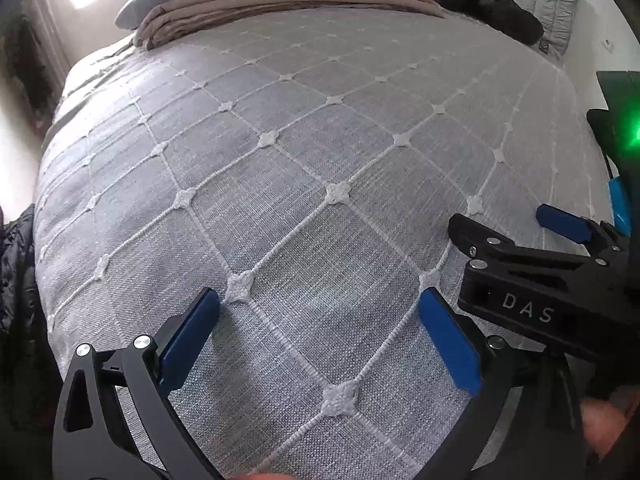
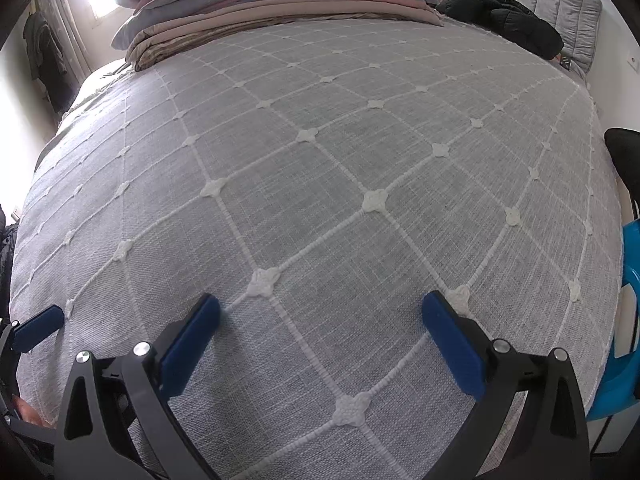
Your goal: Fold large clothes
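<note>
I have both tools over the bed. The left gripper (image 1: 320, 300) has its blue pads (image 1: 190, 336) spread wide, with nothing between them; only the grey bedspread (image 1: 304, 152) with its white diamond stitching lies below. The right gripper (image 2: 320, 304) is likewise spread wide and empty above the same bedspread (image 2: 320, 160). In the left wrist view, the right gripper (image 1: 516, 228) sits just beside my left tool, on its right side. In the right wrist view, one blue pad of the left gripper (image 2: 38, 328) shows at the lower left edge.

The clothing is at the far end of the bed. A black jacket (image 2: 504, 16) lies crumpled at the far right, touching a stack of folded blankets (image 2: 280, 8) in pink, grey and beige. Both are well apart from my tools. A second dark garment (image 1: 16, 264) hangs off the left edge of the bed. A blue object (image 2: 626, 320) stands beside the bed on the right.
</note>
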`<act>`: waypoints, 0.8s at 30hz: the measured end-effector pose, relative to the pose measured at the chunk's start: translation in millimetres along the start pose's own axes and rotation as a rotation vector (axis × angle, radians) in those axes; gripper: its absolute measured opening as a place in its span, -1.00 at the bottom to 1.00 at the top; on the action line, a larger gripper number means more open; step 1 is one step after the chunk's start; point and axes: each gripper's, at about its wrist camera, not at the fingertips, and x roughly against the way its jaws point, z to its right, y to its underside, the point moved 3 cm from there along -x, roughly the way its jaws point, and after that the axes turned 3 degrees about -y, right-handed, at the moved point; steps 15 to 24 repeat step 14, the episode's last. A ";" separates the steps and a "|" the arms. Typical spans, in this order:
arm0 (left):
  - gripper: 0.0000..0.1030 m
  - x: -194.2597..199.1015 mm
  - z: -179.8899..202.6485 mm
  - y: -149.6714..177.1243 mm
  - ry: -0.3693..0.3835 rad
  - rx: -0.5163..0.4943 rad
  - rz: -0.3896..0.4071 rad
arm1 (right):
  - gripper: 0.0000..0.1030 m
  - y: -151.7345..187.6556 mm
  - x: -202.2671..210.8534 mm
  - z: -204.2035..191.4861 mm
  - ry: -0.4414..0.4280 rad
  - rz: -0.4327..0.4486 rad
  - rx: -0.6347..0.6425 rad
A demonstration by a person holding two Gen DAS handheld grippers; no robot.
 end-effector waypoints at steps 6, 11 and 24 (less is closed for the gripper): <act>0.86 -0.9 1.2 0.3 -0.009 -0.006 0.000 | 0.90 -0.7 -0.6 -2.7 0.000 -0.001 0.000; 0.86 -0.6 0.8 0.8 -0.005 -0.005 -0.002 | 0.90 -1.1 -2.5 -6.3 0.000 -0.002 -0.002; 0.86 -0.5 0.8 0.8 -0.006 -0.005 -0.003 | 0.90 -1.1 -2.5 -6.1 -0.001 -0.001 -0.002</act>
